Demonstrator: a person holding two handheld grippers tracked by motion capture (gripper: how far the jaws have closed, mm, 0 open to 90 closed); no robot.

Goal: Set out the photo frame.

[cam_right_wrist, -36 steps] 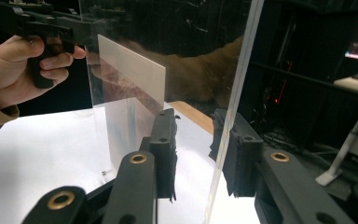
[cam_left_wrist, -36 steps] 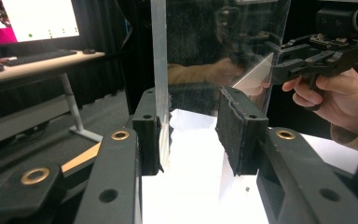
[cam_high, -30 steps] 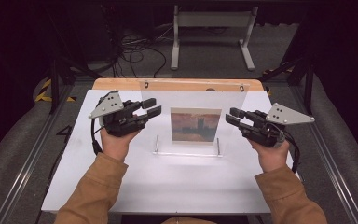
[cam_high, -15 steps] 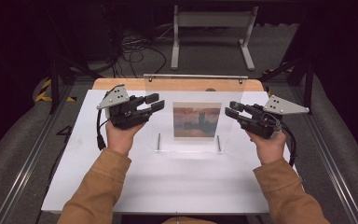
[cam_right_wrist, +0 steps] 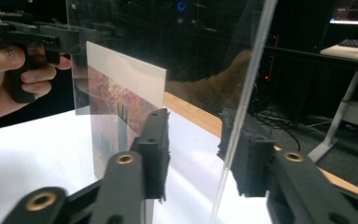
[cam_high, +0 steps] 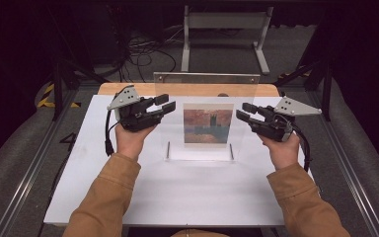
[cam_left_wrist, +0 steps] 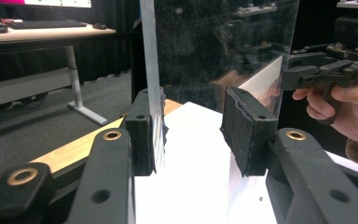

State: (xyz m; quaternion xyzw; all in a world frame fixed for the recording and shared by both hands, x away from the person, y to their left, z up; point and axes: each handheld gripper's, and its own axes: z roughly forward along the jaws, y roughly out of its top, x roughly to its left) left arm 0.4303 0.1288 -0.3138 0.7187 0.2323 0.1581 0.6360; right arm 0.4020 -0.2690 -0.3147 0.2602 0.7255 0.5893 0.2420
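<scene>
Straddling the clear panel's (cam_high: 205,116) side edges, each hand-held gripper (cam_high: 164,104) (cam_high: 243,111) has been opening.

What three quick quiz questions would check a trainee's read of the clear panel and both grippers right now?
1. True or false: the clear panel stands upright on the white table.
2. What lies between the jaws of the left gripper?
3. Which fits the right gripper: A, clamped on the panel; B, open around its edge?
Key: 1 true. 2 the panel's edge. 3 B. Both grippers' jaws have just been opening, each with a panel edge between them.
</scene>
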